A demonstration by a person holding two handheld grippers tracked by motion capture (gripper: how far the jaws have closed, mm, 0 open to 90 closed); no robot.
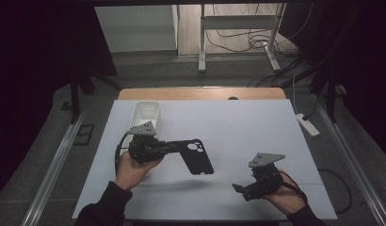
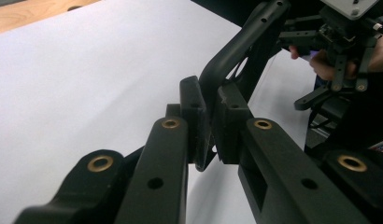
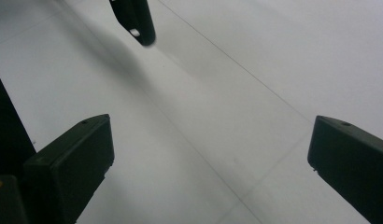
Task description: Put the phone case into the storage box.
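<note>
Holding a black phone case [image 1: 197, 157] off the table [image 1: 238, 127], the left gripper [image 1: 174, 147] has its jaws clamped on the case's edge. Case sticks out to the right of that gripper, camera cutout toward the far side, tilted, w/ its shadow on the white sheet below. In the left gripper view the case [image 2: 236, 51] rises edge-on from between the pinched jaws of the gripper [image 2: 209, 126].

Right gripper [image 1: 238, 187] sits low at the near right, well apart from the case, jaws spread wide & holding nothing. Right gripper view: gripper [image 3: 210, 154] w/ bare sheet between the jaws, a corner of the case [image 3: 133, 18] up top.

White box [image 1: 145, 115] lies behind the left hand [image 1: 132, 170], near the far left of the sheet.
</note>
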